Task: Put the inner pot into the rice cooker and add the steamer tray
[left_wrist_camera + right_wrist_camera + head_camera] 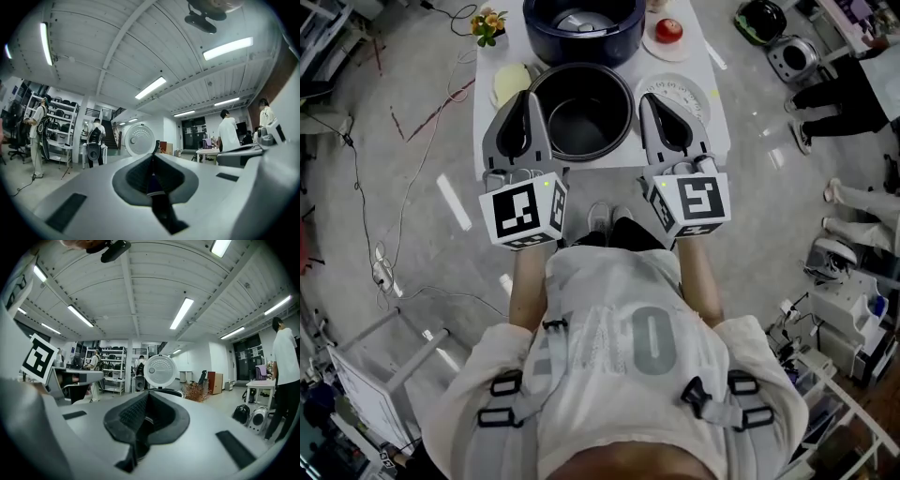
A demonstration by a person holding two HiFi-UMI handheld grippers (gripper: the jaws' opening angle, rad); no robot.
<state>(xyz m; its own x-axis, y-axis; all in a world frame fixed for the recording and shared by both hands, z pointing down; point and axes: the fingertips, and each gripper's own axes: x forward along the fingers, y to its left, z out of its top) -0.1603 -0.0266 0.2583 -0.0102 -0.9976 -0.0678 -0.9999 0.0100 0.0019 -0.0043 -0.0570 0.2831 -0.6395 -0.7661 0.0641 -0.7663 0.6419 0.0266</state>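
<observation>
Left gripper and right gripper point level and away from us, side by side over the near edge of the white table. Between them we hold the black inner pot. The left gripper's jaws are closed on its left rim and the right gripper's jaws on its right rim. In each gripper view the pads meet with only a thin dark edge between them. The pot sits upright, mouth up. Just beyond it on the table stands the dark blue rice cooker, its cavity open and its round white lid upright. The white steamer tray lies flat on the table to the right of the pot, partly under the right gripper. Farther back we see a plate with a red round thing on the right. On the left are a pale yellow disc and a small bunch of flowers.
</observation>
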